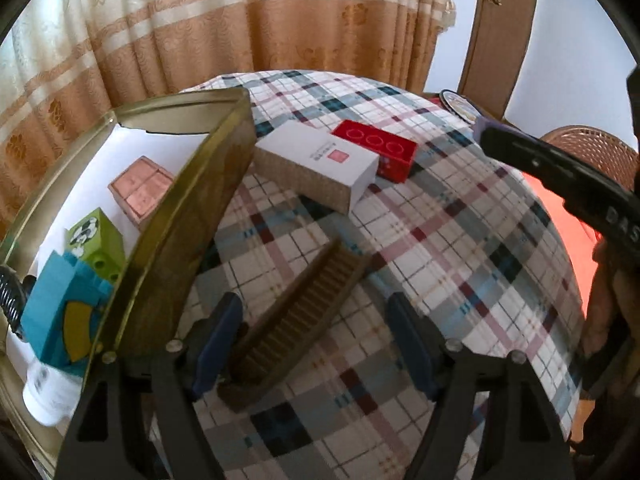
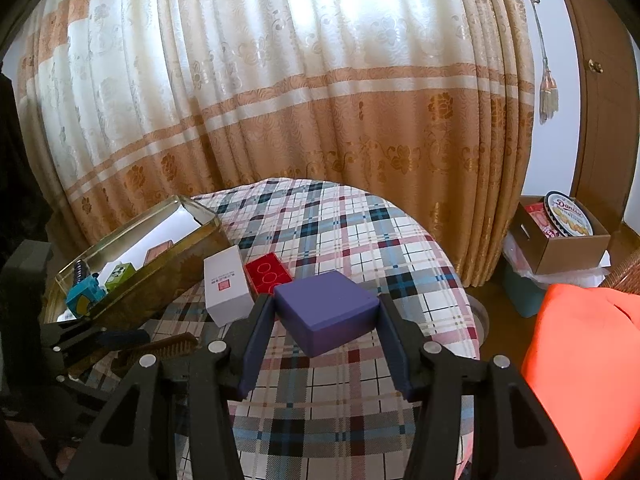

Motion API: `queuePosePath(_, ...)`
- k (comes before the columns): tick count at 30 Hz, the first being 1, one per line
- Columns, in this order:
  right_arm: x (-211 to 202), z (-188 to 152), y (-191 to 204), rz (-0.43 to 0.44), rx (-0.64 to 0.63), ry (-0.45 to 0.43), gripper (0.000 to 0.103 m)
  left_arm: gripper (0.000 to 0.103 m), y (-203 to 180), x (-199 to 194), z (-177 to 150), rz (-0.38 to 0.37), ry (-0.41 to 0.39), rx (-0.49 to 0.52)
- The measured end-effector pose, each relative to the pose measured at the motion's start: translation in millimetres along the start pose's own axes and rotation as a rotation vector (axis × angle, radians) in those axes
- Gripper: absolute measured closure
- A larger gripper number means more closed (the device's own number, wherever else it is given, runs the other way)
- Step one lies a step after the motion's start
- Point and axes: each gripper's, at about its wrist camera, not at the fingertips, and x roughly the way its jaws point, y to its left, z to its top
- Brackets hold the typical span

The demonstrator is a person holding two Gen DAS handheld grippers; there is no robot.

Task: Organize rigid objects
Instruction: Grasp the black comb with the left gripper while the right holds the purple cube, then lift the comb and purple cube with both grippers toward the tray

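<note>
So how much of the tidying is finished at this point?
Roughly half, judging by what lies where. Already in the gold tin: a pink box, a green block, a blue block and a white bottle. In hand: the right gripper holds a purple box; the open left gripper straddles a wooden comb. Left on the table: a white box and a red brick.

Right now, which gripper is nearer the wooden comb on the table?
Left. The left gripper is open around the wooden comb, which lies between its fingers on the table. The right gripper is off to the comb's right, shut on the purple box.
</note>
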Motion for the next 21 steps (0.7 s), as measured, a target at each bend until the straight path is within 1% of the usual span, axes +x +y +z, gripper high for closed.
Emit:
queuePosePath(1, -0.2, -0.1, 0.2, -0.001, 0.0, -0.001, 0.049, 0.031, -0.4, -1.6, -1.6, 0.0, -0.003, 0.004)
queuePosePath(2, -0.4, -0.1, 0.6, 0.0, 0.001, -0.003, 0.049, 0.037, -0.6, -2.7, -2.3, 0.0, -0.007, 0.006)
queuePosePath(3, -0.2, -0.3, 0.2, -0.001, 0.001, -0.003, 0.049, 0.049, -1.3, -4.8, -3.3, -0.003, -0.014, 0.008)
queuePosePath(4, 0.0, -0.1, 0.8, -0.002, -0.003, -0.004, 0.049, 0.055, -2.3, -6.7, -3.4, -0.009, -0.02, 0.014)
queuePosePath(5, 0.1, -0.2, 2.0, -0.002, -0.006, -0.004, 0.049, 0.066, -4.0, -8.7, -4.7, -0.008, -0.025, 0.02)
queuePosePath(6, 0.7, 0.1, 1.5, -0.003, -0.007, -0.004, 0.049, 0.073, -5.2, -9.9, -6.0, -0.009, -0.029, 0.024)
queuePosePath(8, 1.3, 0.2, 2.0, -0.003, -0.007, -0.004, 0.049, 0.079, -7.9, -10.2, -7.1, -0.005, -0.036, 0.032)
queuePosePath(16, -0.2, -0.8, 5.0, -0.018, -0.028, -0.011, 0.049, 0.079, -8.3, -10.2, -8.2, 0.045, -0.051, 0.033)
queuePosePath(21, -1.4, -0.3, 6.9, -0.026, -0.041, -0.017, 0.049, 0.079, -6.7, -11.3, -8.4, 0.061, -0.059, 0.025)
